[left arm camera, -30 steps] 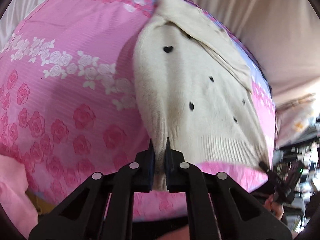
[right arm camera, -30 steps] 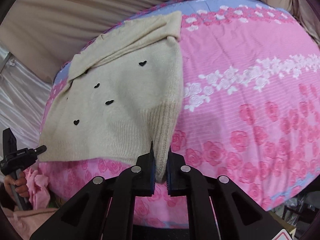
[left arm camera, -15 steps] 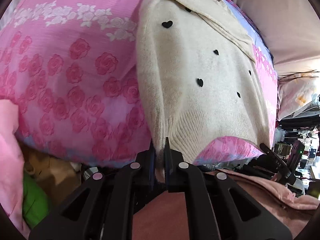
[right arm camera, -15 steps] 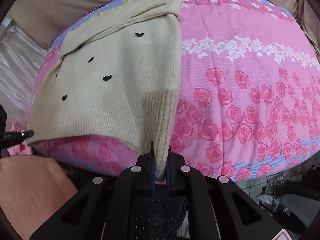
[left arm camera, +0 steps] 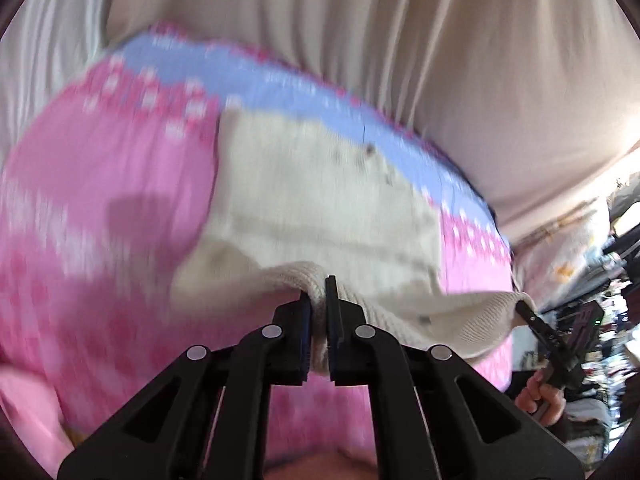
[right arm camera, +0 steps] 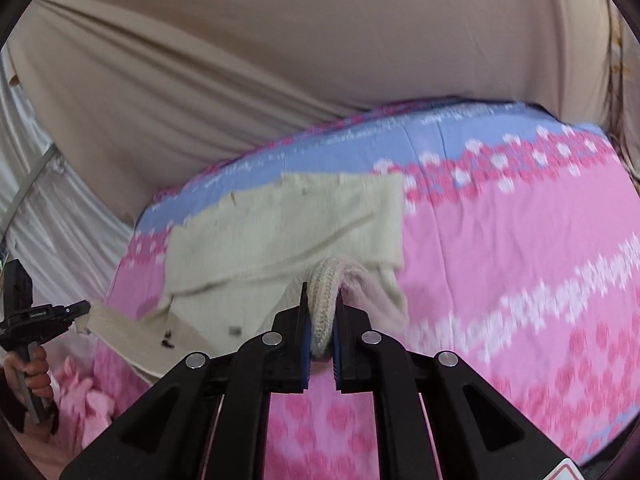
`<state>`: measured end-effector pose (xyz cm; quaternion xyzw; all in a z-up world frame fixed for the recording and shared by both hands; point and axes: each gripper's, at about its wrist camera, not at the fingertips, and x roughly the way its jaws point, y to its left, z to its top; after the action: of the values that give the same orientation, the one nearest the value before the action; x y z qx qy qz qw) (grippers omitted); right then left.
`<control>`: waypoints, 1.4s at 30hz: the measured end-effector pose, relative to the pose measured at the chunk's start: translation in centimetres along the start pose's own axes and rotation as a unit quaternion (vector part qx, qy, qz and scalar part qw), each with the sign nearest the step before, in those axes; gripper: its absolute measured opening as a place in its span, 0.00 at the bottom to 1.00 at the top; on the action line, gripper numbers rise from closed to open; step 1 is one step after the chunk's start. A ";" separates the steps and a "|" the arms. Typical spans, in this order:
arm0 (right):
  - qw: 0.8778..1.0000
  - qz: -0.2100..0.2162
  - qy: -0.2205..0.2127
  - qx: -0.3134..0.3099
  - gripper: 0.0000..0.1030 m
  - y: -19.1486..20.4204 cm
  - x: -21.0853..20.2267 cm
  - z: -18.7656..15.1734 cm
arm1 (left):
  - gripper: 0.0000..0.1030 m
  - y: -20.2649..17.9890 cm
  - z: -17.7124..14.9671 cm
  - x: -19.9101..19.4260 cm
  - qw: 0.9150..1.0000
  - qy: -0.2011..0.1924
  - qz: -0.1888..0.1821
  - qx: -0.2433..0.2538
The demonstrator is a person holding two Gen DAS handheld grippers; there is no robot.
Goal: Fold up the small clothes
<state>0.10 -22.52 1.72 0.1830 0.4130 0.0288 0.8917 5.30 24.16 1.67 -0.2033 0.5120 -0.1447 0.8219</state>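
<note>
A cream knit sweater (left arm camera: pixel 312 196) with small black hearts lies on the pink floral bed cover (left arm camera: pixel 100 200); it also shows in the right wrist view (right arm camera: pixel 288 224). My left gripper (left arm camera: pixel 317 300) is shut on the ribbed hem at one bottom corner. My right gripper (right arm camera: pixel 322 308) is shut on the ribbed hem at the other corner. Both hold the hem lifted above the bed, and the lower part curls over toward the collar. Each gripper shows in the other's view: the right one (left arm camera: pixel 524 308) and the left one (right arm camera: pixel 82 308). The views are blurred by motion.
A beige curtain (right arm camera: pixel 280 60) hangs behind the bed. Pink clothing (right arm camera: pixel 84 392) lies low at the left of the right wrist view. Cluttered shelves (left arm camera: pixel 600 320) stand at the right of the left wrist view.
Both grippers have lifted the hem from below the bed's front edge and carried it forward over the sweater. The sweater's lower half now rises off the cover and folds toward the collar.
</note>
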 end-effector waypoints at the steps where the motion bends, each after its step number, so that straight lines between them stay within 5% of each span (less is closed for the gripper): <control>1: 1.000 -0.002 -0.007 -0.001 0.07 0.0 0.9 1.5 | 0.04 -0.4 1.6 0.7 1.000 -0.010 0.003 0.003; 6: 0.999 -0.013 -0.024 0.022 0.07 -0.2 7.6 9.7 | 0.04 -0.2 10.6 5.5 0.998 -0.042 0.038 -0.001; 10: 0.998 -0.033 -0.005 0.051 0.09 -1.6 14.9 14.2 | 0.05 1.0 15.9 11.5 0.997 -0.030 0.073 -0.006; 13: 0.995 -0.069 0.028 0.069 0.23 -3.5 21.5 15.6 | 0.10 2.6 18.3 17.9 0.992 -0.006 0.125 -0.010; 16: 0.989 -0.118 0.049 0.080 0.26 -4.8 24.0 15.5 | 0.10 4.4 18.3 21.5 0.986 0.015 0.163 -0.029; 18: 0.991 -0.092 0.042 0.089 0.26 -5.0 22.7 14.7 | 0.14 3.6 17.5 20.6 0.987 0.000 0.159 -0.015; 21: 0.996 -0.059 0.038 0.054 0.26 -3.6 20.4 12.2 | 0.46 1.5 16.2 18.8 0.979 -0.029 0.198 0.043; 25: 0.996 -0.046 0.074 -0.004 0.26 0.0 21.3 8.1 | 0.51 -0.4 14.5 17.8 0.983 -0.058 0.171 0.042; 28: 0.992 -0.088 0.081 -0.039 0.26 1.5 23.3 7.0 | 0.51 0.7 15.0 22.3 0.983 0.005 0.182 0.039; 31: 0.991 -0.107 0.076 -0.028 0.49 0.2 24.5 8.5 | 0.51 3.1 15.2 24.6 0.984 0.033 0.176 -0.005; 33: 0.987 -0.135 0.080 -0.040 0.56 -0.9 25.6 9.5 | 0.47 3.9 15.5 25.1 0.983 0.029 0.179 0.006; 34: 0.984 -0.143 0.094 -0.044 0.56 -1.6 26.7 9.8 | 0.31 4.0 15.7 25.6 0.982 0.028 0.186 0.021; 36: 0.982 -0.129 0.130 -0.043 0.34 -2.5 28.9 9.7 | 0.03 4.4 15.9 26.2 0.980 0.030 0.194 0.036; 40: 0.992 -0.086 0.090 -0.004 0.03 -3.0 25.7 11.2 | 0.00 5.6 17.3 24.4 0.981 -0.003 0.194 0.006; 42: 0.993 -0.106 0.048 0.004 0.06 -3.9 23.5 11.6 | 0.00 6.0 17.7 24.3 0.973 -0.012 0.229 0.016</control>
<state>23.83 -24.95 -9.81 0.1404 0.4728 -0.0592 0.8679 32.00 21.87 -13.27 -0.0692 0.5330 0.0416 0.8423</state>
